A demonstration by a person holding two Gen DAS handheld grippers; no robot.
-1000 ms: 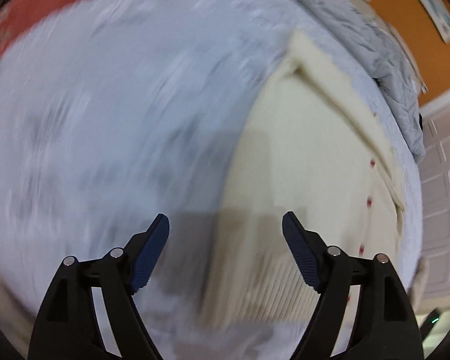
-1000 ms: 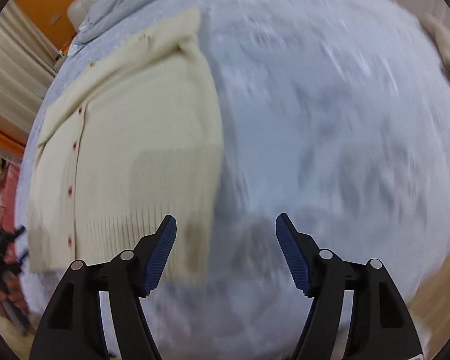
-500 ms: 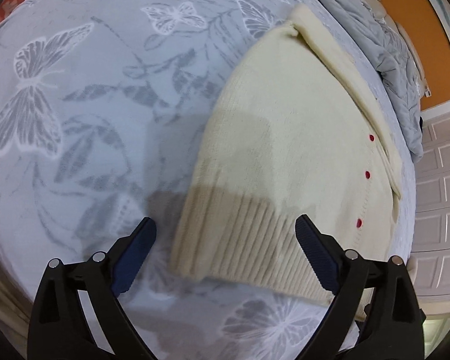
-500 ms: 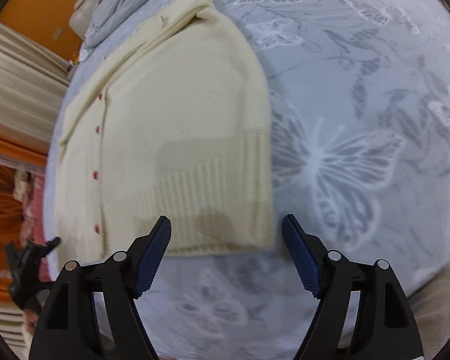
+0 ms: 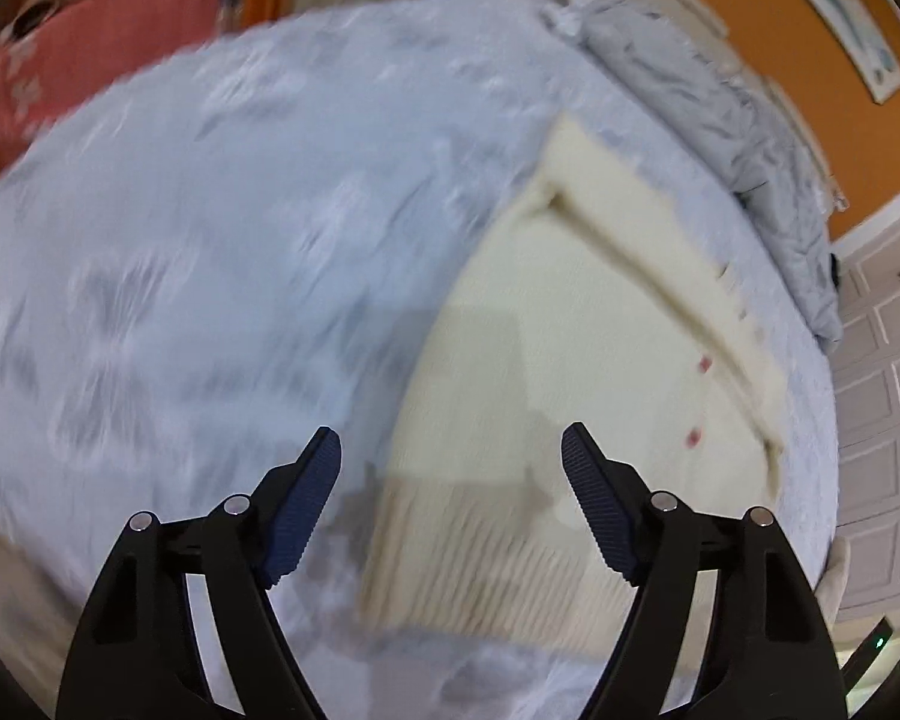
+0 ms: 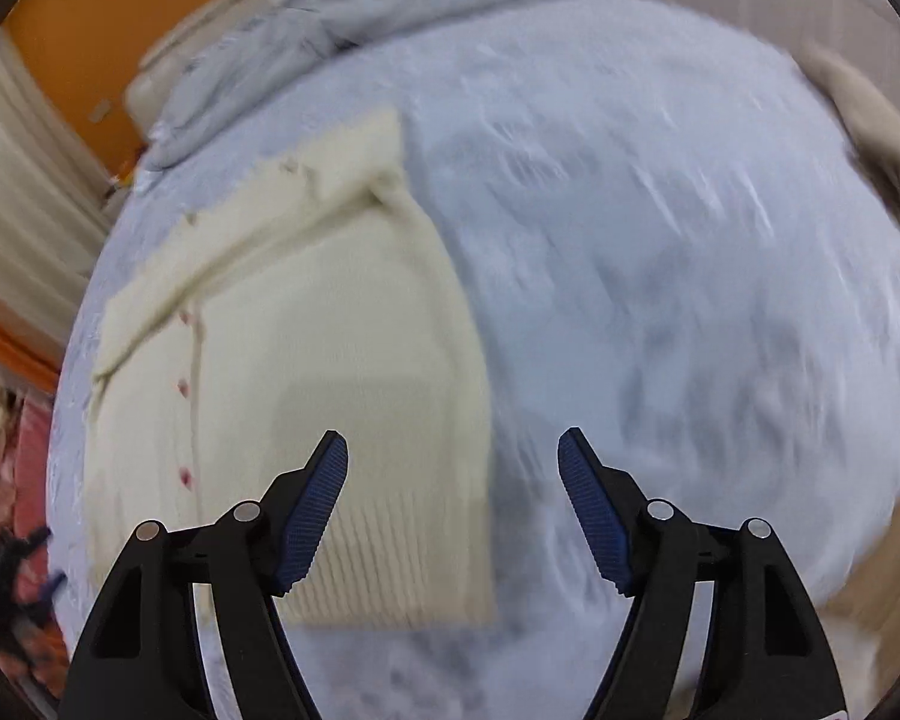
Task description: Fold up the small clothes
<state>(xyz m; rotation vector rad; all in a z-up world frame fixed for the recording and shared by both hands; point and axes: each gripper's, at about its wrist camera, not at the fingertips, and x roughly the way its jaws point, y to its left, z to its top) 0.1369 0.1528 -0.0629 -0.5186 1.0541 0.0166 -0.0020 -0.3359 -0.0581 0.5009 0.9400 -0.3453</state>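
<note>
Hovering over the bed, your left gripper has nothing between its blue pads, and its jaws are closing from a wide gap. Your right gripper is the same: jaws apart and closing, nothing pinched.

Both views are motion-blurred, so fine detail is lost.

The cream cardigan lies flat on the pale blue bedspread, folded in on itself, with a sleeve or front panel laid across the top. From the left wrist it sits right of centre, its ribbed hem just below and between your fingertips, apart from them. Small red buttons run along its right side. From the right wrist the cardigan sits left of centre, hem nearest the camera, buttons on its left edge. The left pad of that gripper overlaps the knit in the picture, but contact can't be told.

A rumpled grey blanket is bunched at the far edge of the bedspread, beyond the cardigan's collar end and not touching it as far as you can see. Orange wall behind. Pink fabric shows past the bed at upper left of the left wrist view. White panelled doors at its right edge.
</note>
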